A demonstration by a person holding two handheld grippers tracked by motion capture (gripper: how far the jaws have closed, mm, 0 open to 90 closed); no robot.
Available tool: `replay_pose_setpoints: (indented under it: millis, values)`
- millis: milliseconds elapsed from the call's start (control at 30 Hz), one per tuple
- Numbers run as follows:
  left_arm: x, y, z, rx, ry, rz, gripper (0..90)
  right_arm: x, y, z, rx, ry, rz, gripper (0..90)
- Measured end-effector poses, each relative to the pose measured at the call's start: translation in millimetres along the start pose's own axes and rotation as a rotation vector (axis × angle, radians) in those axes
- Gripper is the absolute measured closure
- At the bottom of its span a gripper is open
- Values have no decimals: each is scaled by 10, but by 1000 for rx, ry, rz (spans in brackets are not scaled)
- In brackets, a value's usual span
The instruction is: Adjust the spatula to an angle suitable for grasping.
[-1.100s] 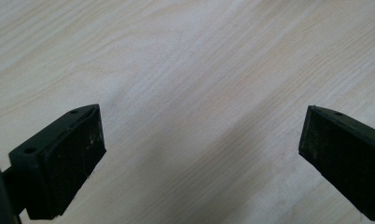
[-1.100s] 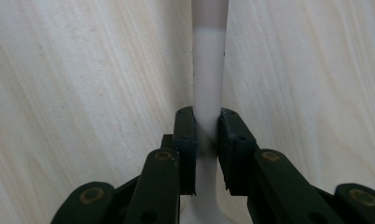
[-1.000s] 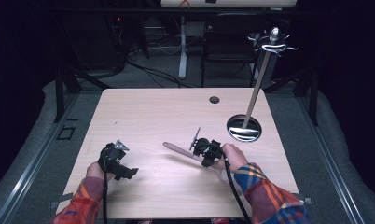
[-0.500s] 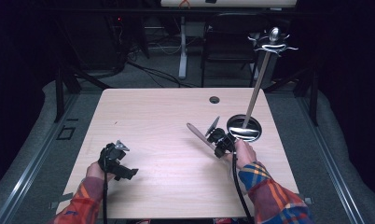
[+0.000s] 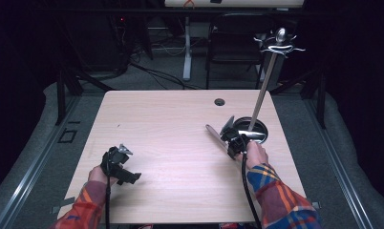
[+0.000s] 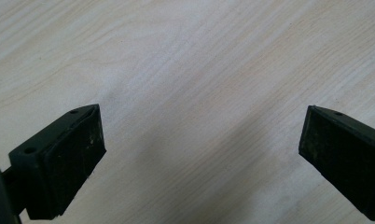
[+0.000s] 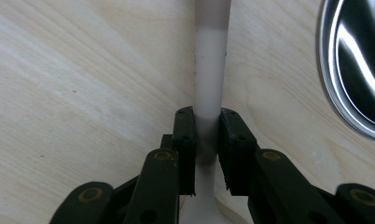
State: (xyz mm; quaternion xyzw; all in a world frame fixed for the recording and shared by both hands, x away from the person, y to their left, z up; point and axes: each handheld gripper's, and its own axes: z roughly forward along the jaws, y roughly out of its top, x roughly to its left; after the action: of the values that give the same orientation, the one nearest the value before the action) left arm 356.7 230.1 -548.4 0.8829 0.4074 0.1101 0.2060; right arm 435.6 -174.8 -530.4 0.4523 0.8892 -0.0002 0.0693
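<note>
My right gripper (image 5: 232, 139) is shut on the pale handle of a long utensil (image 5: 212, 130), which points up-left just above the wooden table (image 5: 171, 119). In the right gripper view the handle (image 7: 210, 70) runs straight up between the jaws of that gripper (image 7: 206, 119). Right beside it is the round chrome base (image 5: 257, 130) (image 7: 356, 70) of a rack stand, whose pole (image 5: 264, 90) leans up to hooks (image 5: 279, 44). My left gripper (image 5: 122, 167) (image 6: 199, 158) hangs open over bare wood at the front left.
A small dark cable hole (image 5: 219, 101) sits near the table's far edge. Behind the table are a dark chair (image 5: 235, 45) and a desk leg (image 5: 186, 47). Grey floor surrounds the table.
My right gripper has carried the utensil to the right and farther back, ending next to the chrome base. The left gripper has stayed put.
</note>
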Motion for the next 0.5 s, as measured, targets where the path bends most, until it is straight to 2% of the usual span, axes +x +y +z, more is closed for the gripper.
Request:
replay_pose_setpoints:
  millis: [33,67,100,167,233,267,300,333,367,400,467,500]
  values:
    - [3,0,4,2,-2,1,1,10,-24,48,-50,11,53,772]
    - [3,1,6,5,-6,2,1,-1,-25,61,-51,14,58,767]
    - [1,0,6,8,-8,3,1,-14,-23,66,-44,13,55,763]
    - [-7,-4,5,12,-4,5,1,-28,-18,52,-19,2,15,756]
    - [-13,-12,-4,15,-7,1,1,-19,-40,36,-35,-2,2,741]
    - [-14,-15,-9,15,-7,1,1,-3,-79,63,-89,23,39,706]
    - [-14,-20,-18,14,-9,3,1,-5,-100,68,-102,36,49,687]
    - [-18,-24,-24,11,-7,-1,1,-42,-107,19,-49,30,-1,660]
    - [-15,-25,-28,10,-7,0,1,-37,-152,32,-99,45,36,649]
    - [-13,-26,-29,11,-4,1,1,-68,-178,-11,-82,46,18,645]
    - [-11,-25,-23,16,-5,2,1,-122,-241,-70,-84,48,9,642]
    - [-13,-26,-21,17,-2,3,1,-147,-277,-71,-102,58,14,643]
